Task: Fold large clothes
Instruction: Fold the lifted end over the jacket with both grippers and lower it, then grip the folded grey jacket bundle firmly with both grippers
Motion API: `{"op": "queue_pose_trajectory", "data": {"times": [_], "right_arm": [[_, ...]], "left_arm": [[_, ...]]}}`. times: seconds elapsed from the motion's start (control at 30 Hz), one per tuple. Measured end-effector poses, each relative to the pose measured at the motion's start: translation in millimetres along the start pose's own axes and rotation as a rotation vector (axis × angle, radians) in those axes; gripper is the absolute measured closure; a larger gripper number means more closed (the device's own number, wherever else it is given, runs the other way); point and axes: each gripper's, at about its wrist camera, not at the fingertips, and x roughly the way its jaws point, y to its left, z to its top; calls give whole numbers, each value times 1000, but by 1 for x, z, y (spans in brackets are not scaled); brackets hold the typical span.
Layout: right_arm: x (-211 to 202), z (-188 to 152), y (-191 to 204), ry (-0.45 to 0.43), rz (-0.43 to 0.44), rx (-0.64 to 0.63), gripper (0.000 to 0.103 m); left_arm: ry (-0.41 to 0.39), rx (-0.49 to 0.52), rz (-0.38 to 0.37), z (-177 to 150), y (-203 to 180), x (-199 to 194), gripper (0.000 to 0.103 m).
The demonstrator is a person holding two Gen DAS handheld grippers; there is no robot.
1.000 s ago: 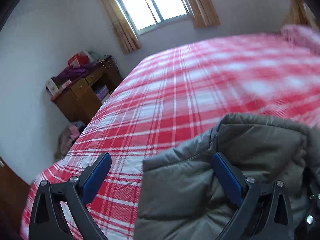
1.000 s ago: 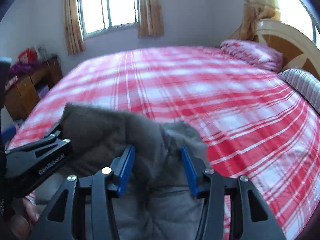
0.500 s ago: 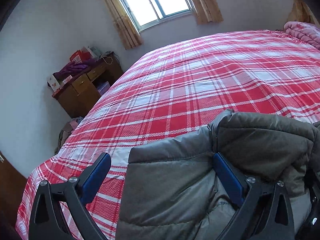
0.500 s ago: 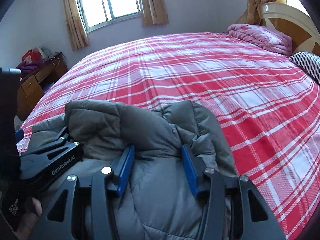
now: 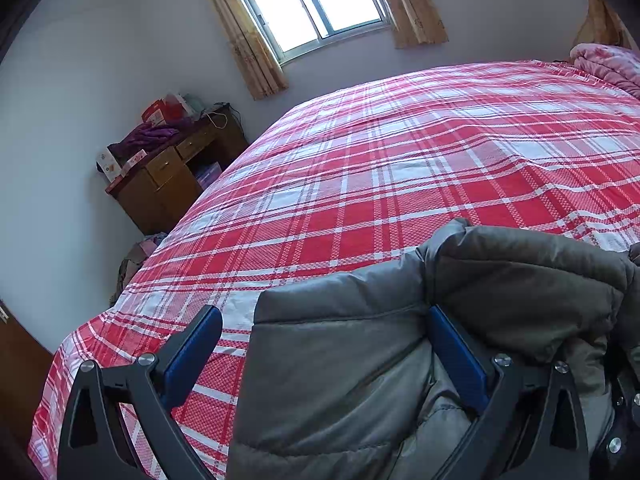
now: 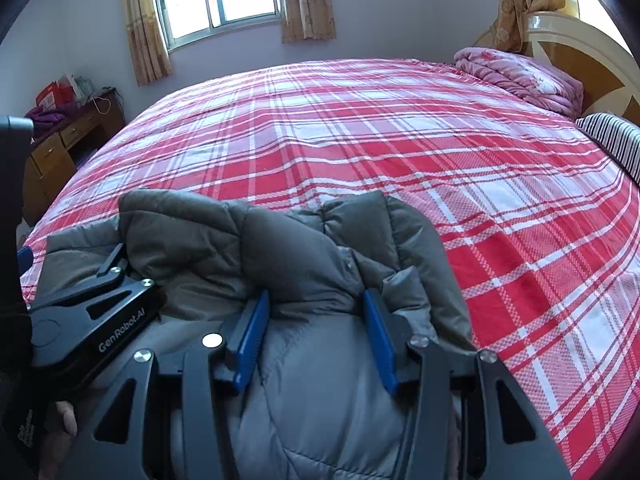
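— Grey padded jacket (image 6: 304,264): where do you have it?

— It lies bunched on your side of the red-and-white checked bedspread (image 6: 400,152), near the edge closest to you. Most of the bedspread beyond it is bare.

— And your right gripper (image 6: 316,336)?

— Its two blue pads (image 6: 252,340) stand part-way apart with a thick fold of the jacket filling the gap between them. The quilted cloth bulges up over both pads, so you are grasping the jacket there.

— Your left gripper (image 5: 320,356)?

— Its jaws are spread wide. The right-hand pad (image 5: 456,360) sits against a fold of the jacket, which drapes over it. The left-hand pad (image 5: 192,352) stands clear over the bedspread, with a strip of checked cloth showing between it and the jacket's edge. You are not pinching anything with it.

— How do your two grippers sit to each other?

— From the right wrist view, the left one lies just beside the right, on the jacket's left part.

— What else is around you?

— A folded pink quilt (image 6: 520,76) by the headboard (image 6: 592,64), a striped pillow (image 6: 612,140) beside it, a wooden desk (image 5: 168,180) against the wall, and a curtained window (image 5: 316,0).
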Motion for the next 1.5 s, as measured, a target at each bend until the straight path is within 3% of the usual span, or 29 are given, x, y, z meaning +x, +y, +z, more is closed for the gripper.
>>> {"op": "queue_pose_trajectory", "data": {"times": [1.27,1.33,1.43,1.5], "right_arm": [[10,0,6,21,-32,-24,51],[11,0,6,22,-32,-24,51],[11,0,5,27,-18,-21,50],[4,1,-1,25,25,-10,46]], "left_arm": [[45,6,-43,-3,5,6,1],[63,12,-71,-1,8,6,1],[93,-20,-195,0,38,-12,1],[53,-70,-293,-6,68,-36,1]]}}
